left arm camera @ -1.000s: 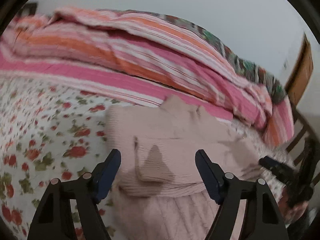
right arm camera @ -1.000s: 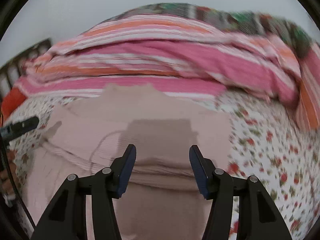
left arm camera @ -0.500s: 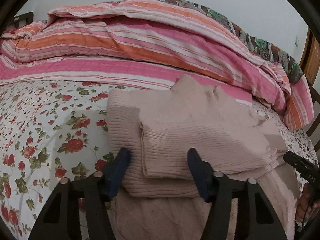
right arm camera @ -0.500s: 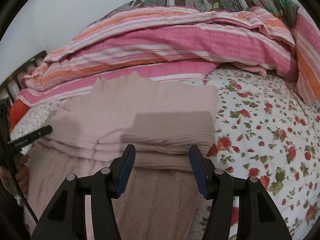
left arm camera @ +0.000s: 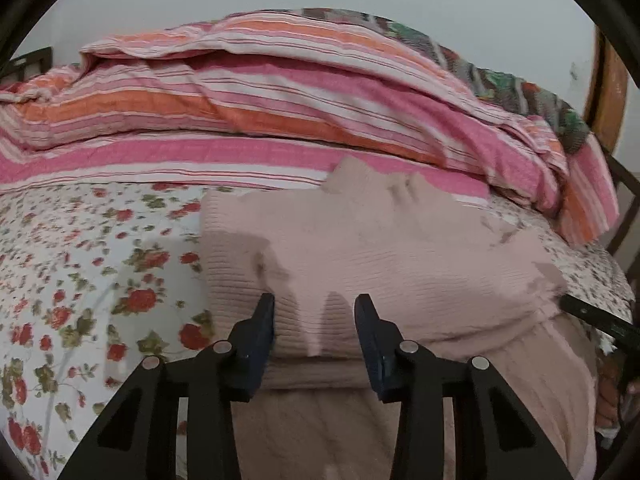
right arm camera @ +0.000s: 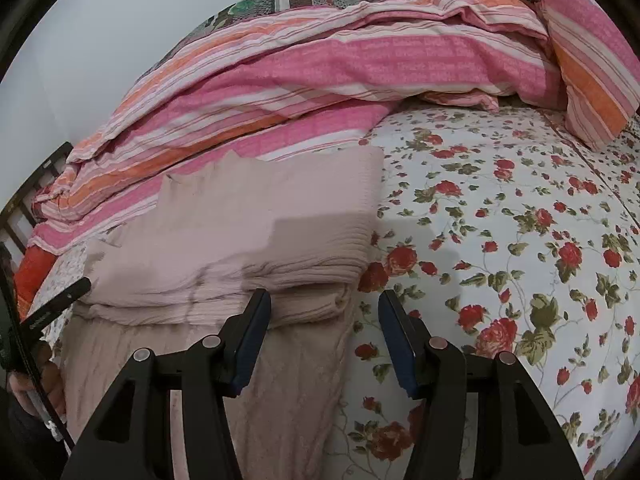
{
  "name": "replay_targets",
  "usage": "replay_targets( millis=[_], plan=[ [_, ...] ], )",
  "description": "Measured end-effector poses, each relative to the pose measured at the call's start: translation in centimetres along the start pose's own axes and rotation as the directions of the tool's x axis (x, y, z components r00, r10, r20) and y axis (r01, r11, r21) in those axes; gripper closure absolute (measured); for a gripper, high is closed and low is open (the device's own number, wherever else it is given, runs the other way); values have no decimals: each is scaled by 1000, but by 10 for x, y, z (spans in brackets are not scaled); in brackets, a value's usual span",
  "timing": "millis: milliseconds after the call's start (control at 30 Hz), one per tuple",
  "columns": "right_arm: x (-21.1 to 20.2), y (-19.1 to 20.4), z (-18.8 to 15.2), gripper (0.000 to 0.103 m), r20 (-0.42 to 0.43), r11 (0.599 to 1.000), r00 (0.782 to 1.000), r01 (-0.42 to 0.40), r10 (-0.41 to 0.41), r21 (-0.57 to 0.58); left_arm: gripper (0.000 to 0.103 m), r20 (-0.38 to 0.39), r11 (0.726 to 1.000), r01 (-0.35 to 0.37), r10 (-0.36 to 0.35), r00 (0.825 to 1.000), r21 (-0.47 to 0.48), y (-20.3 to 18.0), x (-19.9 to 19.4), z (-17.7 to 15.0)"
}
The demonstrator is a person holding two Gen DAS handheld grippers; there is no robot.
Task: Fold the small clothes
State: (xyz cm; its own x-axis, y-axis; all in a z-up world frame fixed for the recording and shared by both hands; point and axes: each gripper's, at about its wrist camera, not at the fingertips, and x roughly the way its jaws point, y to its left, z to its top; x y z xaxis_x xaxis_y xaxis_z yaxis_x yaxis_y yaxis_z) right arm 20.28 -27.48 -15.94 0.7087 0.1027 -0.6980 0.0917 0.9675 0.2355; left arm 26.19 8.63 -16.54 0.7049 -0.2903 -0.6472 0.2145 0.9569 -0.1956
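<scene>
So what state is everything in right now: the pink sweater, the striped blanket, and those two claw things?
pink sweater: folded, layers stacked, lying flat on the floral sheet.
striped blanket: bunched in a heap behind the sweater.
left gripper: open, holding nothing.
right gripper: open, holding nothing.

Pinks on the bed

Dusty-pink ribbed sweater (left arm camera: 400, 256); white sheet (right arm camera: 520, 240) with red roses, green leaves; duvet (left arm camera: 248, 92) striped pink, orange, white; black grippers, blue pads (right arm camera: 250, 340).
</scene>
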Motion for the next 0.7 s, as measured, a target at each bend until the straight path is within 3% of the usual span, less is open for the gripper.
replay_targets(
  millis=[100,200,267,333,533,700],
  plan=[
    [0,2,0,48,3,1000,1000,10,-10,-8,65,-48,1000,-11,11,999,9,-3,9,-1],
    [-1,4,-1,48,6,1000,1000,18,-18,-16,66,-44,1000,-20,20,999,-8,-2,10,0],
    [-1,4,-1,48,9,1000,1000,18,-18,-17,77,-38,999,-28,27,999,-28,0,10,1],
    [-2,2,0,48,10,1000,1000,11,-11,-10,95,-35,997,-27,24,999,-66,7,11,3],
    [-14,-5,3,48,64,999,997,-48,46,25,97,48,983,39,-31,998,-179,28,-5,10],
    [-29,-11,8,44,143,995,987,-86,79,49,97,83,985,0,15,996,-171,32,-12,10]
  ],
)
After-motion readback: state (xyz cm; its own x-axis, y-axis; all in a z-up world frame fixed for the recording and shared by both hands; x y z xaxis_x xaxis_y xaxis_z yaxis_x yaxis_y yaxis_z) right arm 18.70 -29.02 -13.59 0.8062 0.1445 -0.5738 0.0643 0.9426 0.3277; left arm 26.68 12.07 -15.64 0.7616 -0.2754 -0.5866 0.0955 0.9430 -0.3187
